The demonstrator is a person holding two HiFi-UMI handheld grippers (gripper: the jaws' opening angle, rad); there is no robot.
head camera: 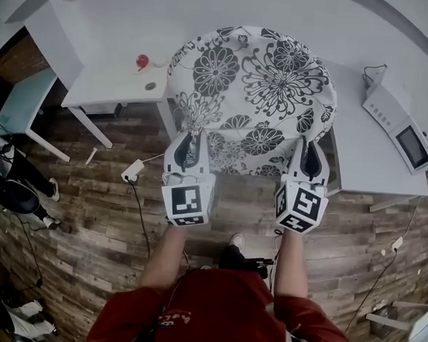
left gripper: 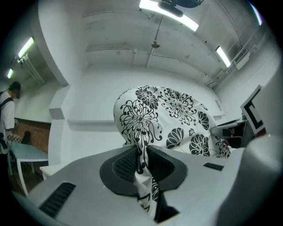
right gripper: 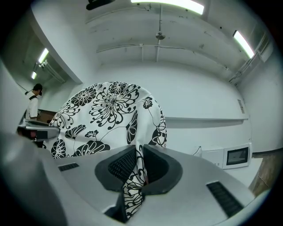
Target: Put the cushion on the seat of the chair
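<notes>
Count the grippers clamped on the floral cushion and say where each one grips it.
2. The left gripper pinches the floral cushion at its near-left edge. The right gripper pinches its near-right edge. No others in view.

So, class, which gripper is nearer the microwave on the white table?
Right. The right gripper holds the cushion by its edge on the side of the microwave; the left gripper holds the opposite edge, farther from it.

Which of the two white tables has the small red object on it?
The left table, where the red object sits near its far edge; the right table carries an appliance with a screen instead.
</notes>
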